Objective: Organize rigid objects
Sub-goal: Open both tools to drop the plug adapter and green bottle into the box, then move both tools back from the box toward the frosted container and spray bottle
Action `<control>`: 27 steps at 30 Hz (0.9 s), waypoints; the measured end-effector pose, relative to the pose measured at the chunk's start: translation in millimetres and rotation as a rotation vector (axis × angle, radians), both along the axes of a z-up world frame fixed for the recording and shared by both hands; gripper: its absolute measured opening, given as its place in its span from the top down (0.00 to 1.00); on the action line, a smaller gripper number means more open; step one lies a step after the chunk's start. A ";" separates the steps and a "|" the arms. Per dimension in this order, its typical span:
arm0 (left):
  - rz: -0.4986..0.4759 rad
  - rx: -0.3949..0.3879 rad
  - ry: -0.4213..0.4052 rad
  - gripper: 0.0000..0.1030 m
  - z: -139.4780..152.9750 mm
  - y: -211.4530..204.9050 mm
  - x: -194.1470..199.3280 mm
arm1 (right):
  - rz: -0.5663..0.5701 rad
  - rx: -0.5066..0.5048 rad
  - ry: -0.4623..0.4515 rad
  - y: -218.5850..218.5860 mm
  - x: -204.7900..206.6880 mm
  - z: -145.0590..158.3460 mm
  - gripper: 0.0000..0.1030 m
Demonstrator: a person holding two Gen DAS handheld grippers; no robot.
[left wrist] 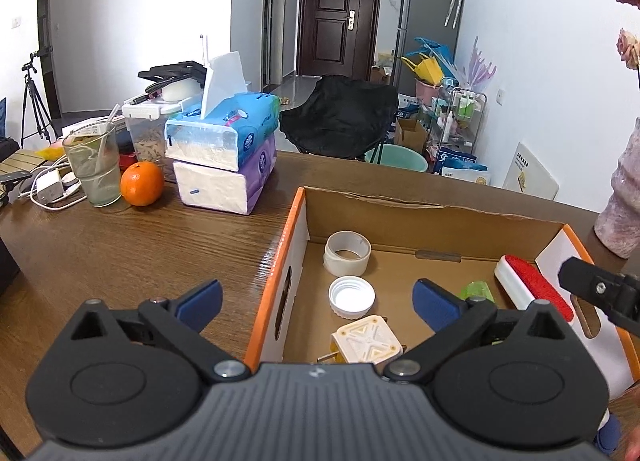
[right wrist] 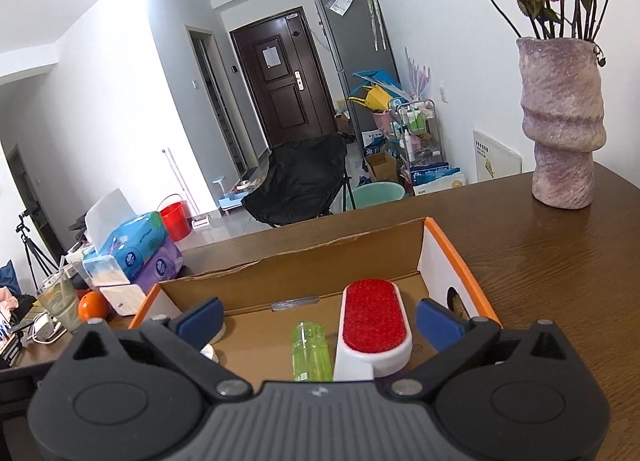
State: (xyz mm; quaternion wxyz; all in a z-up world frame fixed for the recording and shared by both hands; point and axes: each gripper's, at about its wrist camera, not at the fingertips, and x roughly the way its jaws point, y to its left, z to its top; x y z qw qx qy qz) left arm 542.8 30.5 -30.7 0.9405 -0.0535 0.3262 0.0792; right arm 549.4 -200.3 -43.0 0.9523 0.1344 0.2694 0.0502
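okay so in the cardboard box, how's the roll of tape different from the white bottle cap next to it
The roll of tape is an open ring, hollow right through; the white bottle cap is a shallow cup with a closed floor. The tape stands taller with smooth off-white sides, while the cap is lower, brighter white, with a ridged rim. The tape lies nearer the cardboard box's far wall, the cap nearer the camera. Both are round, whitish, lie flat, and neither is held.

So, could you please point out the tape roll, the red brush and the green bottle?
tape roll [left wrist: 347,254], left wrist view, outer wall.
red brush [right wrist: 372,318], right wrist view, bristle pad.
green bottle [right wrist: 311,353], right wrist view, body.
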 end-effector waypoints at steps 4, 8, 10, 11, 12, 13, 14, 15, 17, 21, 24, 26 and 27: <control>-0.004 0.002 -0.012 0.00 4.1 -1.0 -6.8 | -0.005 -0.005 -0.008 -4.2 -10.1 2.5 0.00; -0.005 0.003 -0.022 0.00 7.8 -1.8 -17.7 | -0.014 -0.009 -0.013 -9.0 -22.0 4.6 0.00; -0.003 0.002 -0.024 0.00 8.6 -1.7 -23.5 | -0.018 -0.010 -0.016 -11.2 -29.4 5.9 0.00; -0.003 0.001 -0.025 0.00 9.0 -1.5 -26.9 | -0.019 -0.010 -0.018 -12.2 -32.7 6.5 0.00; -0.004 0.000 -0.025 0.00 9.3 -1.6 -29.3 | -0.020 -0.010 -0.020 -13.2 -36.6 7.2 0.00; -0.003 -0.001 -0.025 0.00 9.7 -1.4 -32.1 | -0.021 -0.010 -0.022 -14.0 -40.2 8.1 0.00; -0.003 0.000 -0.025 0.00 10.3 -1.5 -35.6 | -0.021 -0.012 -0.025 -14.5 -44.4 8.8 0.00; -0.004 0.001 -0.026 0.00 10.8 -1.6 -39.5 | -0.020 -0.014 -0.028 -14.9 -48.5 9.4 0.00; -0.009 0.004 -0.029 0.00 12.1 -2.8 -46.6 | -0.016 -0.017 -0.033 -15.2 -57.2 10.8 0.00; -0.028 0.019 -0.037 0.00 15.1 -9.2 -63.6 | -0.011 -0.032 -0.052 -14.0 -77.8 14.6 0.00; -0.045 0.029 -0.040 0.00 16.8 -14.6 -77.6 | 0.003 -0.054 -0.073 -12.6 -95.2 20.2 0.00; -0.054 0.035 -0.042 0.00 18.0 -17.7 -87.2 | 0.012 -0.066 -0.084 -12.5 -105.7 24.5 0.00; -0.058 0.040 -0.043 0.00 18.5 -19.2 -91.8 | 0.015 -0.071 -0.089 -12.2 -110.6 26.6 0.00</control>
